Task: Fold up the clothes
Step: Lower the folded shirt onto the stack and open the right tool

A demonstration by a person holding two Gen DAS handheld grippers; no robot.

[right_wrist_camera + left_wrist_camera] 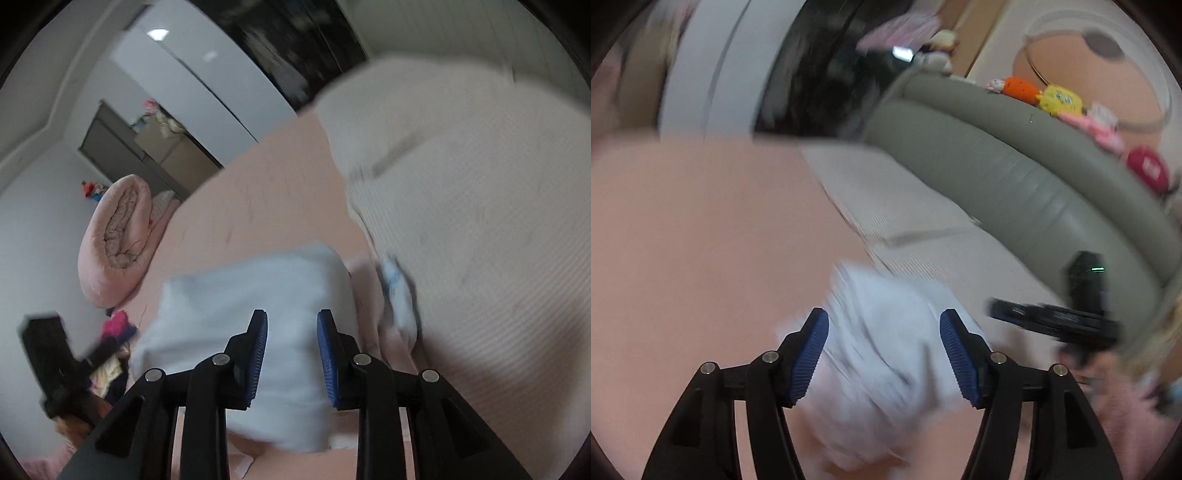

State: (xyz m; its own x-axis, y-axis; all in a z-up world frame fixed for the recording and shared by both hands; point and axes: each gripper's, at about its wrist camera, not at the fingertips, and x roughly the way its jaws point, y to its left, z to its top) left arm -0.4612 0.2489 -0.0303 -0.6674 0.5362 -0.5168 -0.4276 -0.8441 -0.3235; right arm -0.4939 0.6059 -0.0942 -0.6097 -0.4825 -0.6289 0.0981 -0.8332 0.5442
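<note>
The pale blue garment (882,350) lay bunched on the pink bed (701,240), just beside a cream blanket (480,221), likely because the wide flat bed gave room to spread and fold it. The left gripper (884,354) hung over the cloth with its fingers (812,354) spread wide and gripping nothing, placed as if to take hold of an edge. The right gripper (291,360) likewise stood over the garment, its fingers (328,362) parted with cloth showing in the gap; blur hid whether they touched it.
</note>
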